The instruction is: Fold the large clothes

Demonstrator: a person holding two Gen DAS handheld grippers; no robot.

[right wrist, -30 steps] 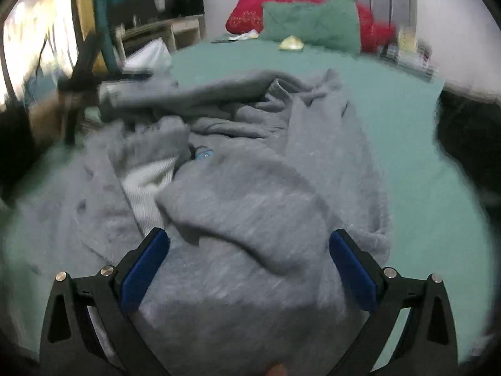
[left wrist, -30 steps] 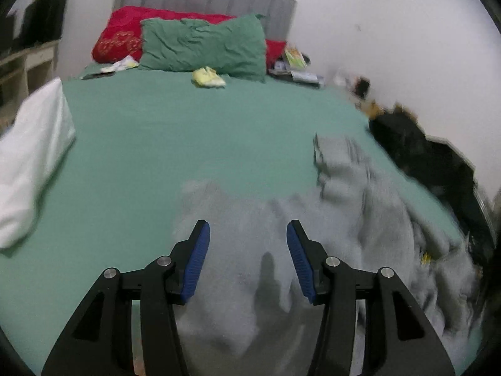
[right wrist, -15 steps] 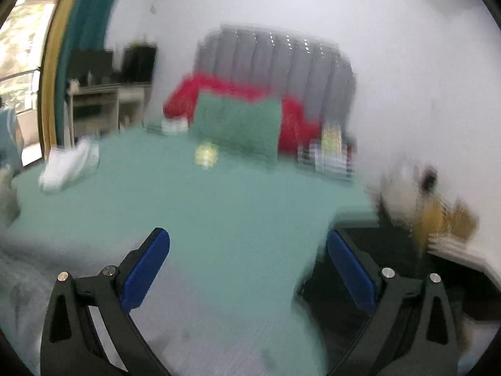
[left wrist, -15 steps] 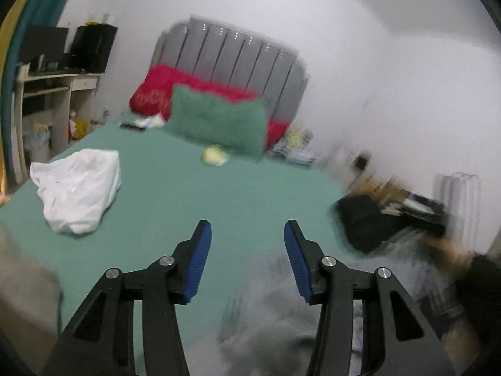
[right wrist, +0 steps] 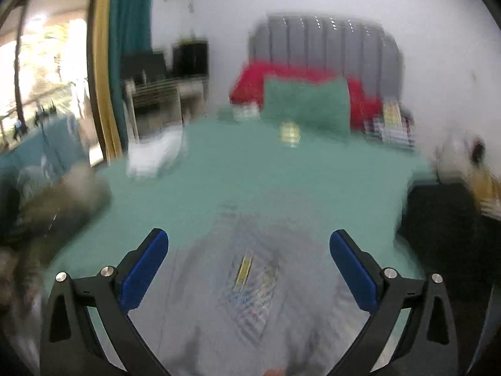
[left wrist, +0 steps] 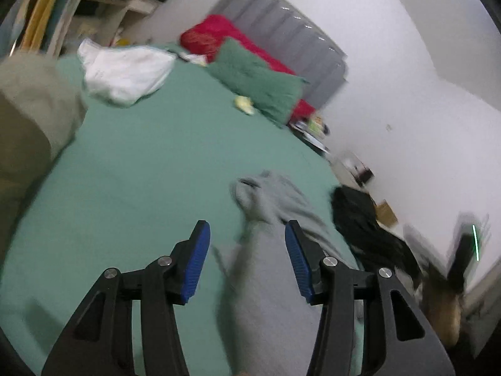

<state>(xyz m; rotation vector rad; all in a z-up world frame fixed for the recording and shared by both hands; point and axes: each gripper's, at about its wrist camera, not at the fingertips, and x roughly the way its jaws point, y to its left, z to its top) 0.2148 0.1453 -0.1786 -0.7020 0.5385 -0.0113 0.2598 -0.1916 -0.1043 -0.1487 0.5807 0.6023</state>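
Both tongs hang above the bed holding nothing: the left tongs are rolled to one side with their jaws moderately apart, the right tongs sit level and spread wide. Beneath and between their blue pads lies the gray garment, crumpled on the green sheet near the foot of the bed, with a white cloth and a green pillow farther up.

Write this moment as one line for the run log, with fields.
left tongs: open, empty | right tongs: open, empty | crumpled grey fleece garment: unfolded on green bed sheet | fold: not yet begun
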